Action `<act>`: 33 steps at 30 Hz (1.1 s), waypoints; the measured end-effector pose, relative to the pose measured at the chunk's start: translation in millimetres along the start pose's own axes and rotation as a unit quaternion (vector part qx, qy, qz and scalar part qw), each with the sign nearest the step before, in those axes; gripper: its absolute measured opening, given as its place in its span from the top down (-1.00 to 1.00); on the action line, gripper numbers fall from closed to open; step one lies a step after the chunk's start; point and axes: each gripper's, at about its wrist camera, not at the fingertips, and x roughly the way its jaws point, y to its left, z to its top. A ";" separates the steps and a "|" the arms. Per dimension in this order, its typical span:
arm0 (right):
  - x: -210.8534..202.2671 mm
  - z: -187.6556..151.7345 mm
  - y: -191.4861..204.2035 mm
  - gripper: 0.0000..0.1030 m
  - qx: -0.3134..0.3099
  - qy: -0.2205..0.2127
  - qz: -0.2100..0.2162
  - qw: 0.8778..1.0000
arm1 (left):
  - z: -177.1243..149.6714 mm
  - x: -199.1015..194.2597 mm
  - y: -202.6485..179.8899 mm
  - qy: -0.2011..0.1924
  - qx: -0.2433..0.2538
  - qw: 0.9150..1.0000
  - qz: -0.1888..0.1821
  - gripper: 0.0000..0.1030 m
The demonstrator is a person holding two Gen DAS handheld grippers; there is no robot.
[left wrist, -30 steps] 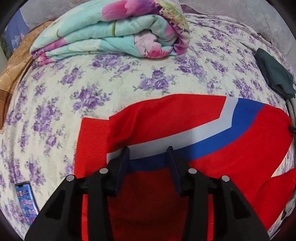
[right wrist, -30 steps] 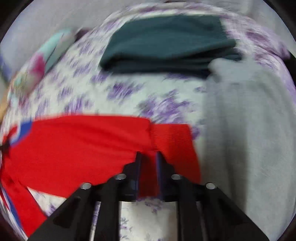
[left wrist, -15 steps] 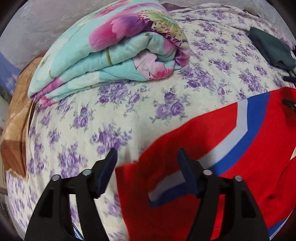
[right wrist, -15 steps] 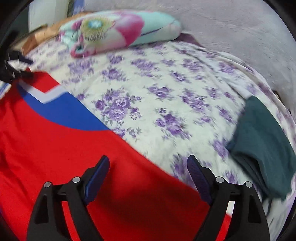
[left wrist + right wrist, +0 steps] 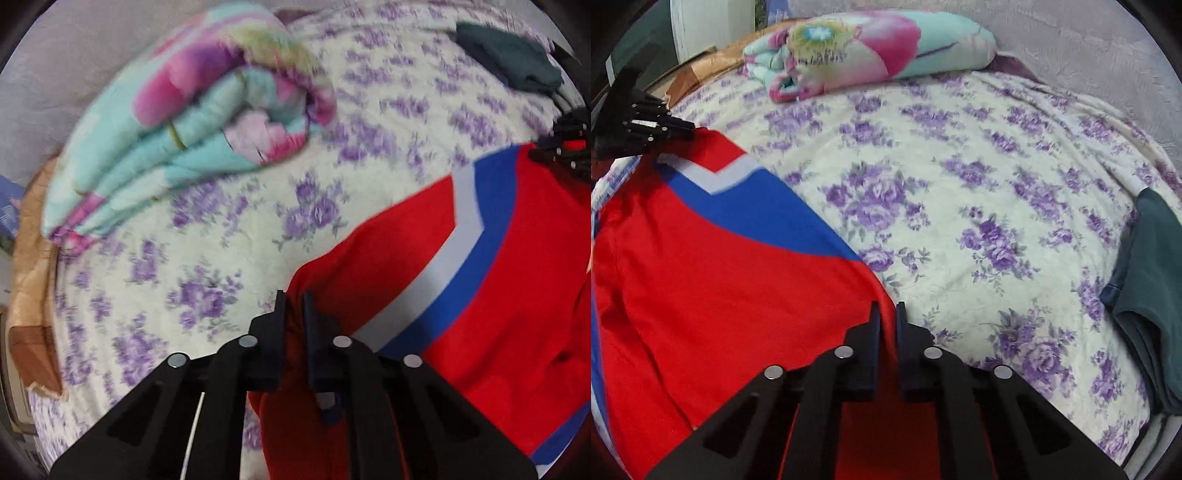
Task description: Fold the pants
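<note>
The red pants with a white and blue stripe lie on the floral bedsheet. My left gripper is shut on the far edge of the red fabric. My right gripper is shut on the same edge of the pants further along. Each view shows the other gripper at the stripe end: the right one in the left wrist view, the left one in the right wrist view.
A folded turquoise and pink quilt lies at the head of the bed, also in the right wrist view. A folded dark green garment lies at the right edge. A tan cloth hangs at the left side.
Both grippers were open half a second ago and have shut on the edge of the red pants. A second ago the right gripper held the cuff, then let go and moved along.
</note>
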 end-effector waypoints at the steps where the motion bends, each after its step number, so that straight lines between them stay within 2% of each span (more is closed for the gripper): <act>1: -12.2 -0.3 -2.6 0.87 0.008 -0.013 0.009 1.000 | -0.8 -13.0 1.6 -0.012 -0.014 1.000 -0.004 0.88; 4: -56.5 -6.1 -3.6 0.87 0.013 -0.056 0.033 0.998 | -9.4 -61.9 1.6 -0.050 -0.035 0.998 -0.012 0.88; 9: -160.4 -43.4 24.4 0.87 -0.021 -0.127 0.079 0.989 | -42.0 -133.3 -11.7 -0.089 -0.025 0.996 -0.006 0.88; 11: -187.2 -61.8 40.6 0.87 -0.034 -0.138 0.097 0.985 | -61.4 -157.6 -16.9 -0.102 -0.034 0.994 -0.014 0.89; 13: -203.3 -84.2 63.3 0.86 -0.049 -0.138 0.108 0.983 | -81.7 -173.1 -23.8 -0.111 -0.037 0.993 -0.016 0.99; 17: -189.9 -126.8 106.7 0.84 -0.048 -0.112 0.150 0.981 | -134.2 -181.7 -41.7 -0.111 -0.045 0.992 -0.036 1.00; 18: -174.7 -139.2 117.9 0.82 -0.037 -0.091 0.168 0.981 | -141.7 -179.4 -43.9 -0.106 -0.051 0.992 -0.041 1.00; 20: -150.3 -157.9 135.5 0.80 -0.023 -0.055 0.171 0.983 | -164.5 -167.1 -52.3 -0.095 -0.064 0.992 -0.050 1.00; 22: -129.9 -173.2 145.8 0.44 -0.002 -0.022 0.156 0.988 | -182.9 -151.5 -59.0 -0.078 -0.077 0.993 -0.047 0.95; 23: -123.6 -179.8 147.8 0.11 0.012 -0.008 0.157 0.987 | -187.5 -146.1 -59.5 -0.073 -0.088 0.992 -0.049 0.95; 25: -132.5 -185.8 148.0 0.07 0.030 -0.023 0.153 0.987 | -197.7 -137.6 -55.3 -0.059 -0.133 0.987 -0.069 0.56; 28: -160.2 -186.3 136.7 -0.07 0.058 -0.058 0.159 0.984 | -205.2 -139.9 -46.1 -0.063 -0.184 0.978 -0.079 0.13; 30: -178.2 -187.0 122.3 -0.20 0.085 -0.088 0.141 0.982 | -206.4 -144.4 -38.7 -0.069 -0.209 0.972 -0.089 0.09; 33: -195.8 -191.1 96.6 -0.25 0.143 -0.121 0.111 0.976 | -203.8 -143.5 -23.9 -0.061 -0.264 0.955 -0.124 0.05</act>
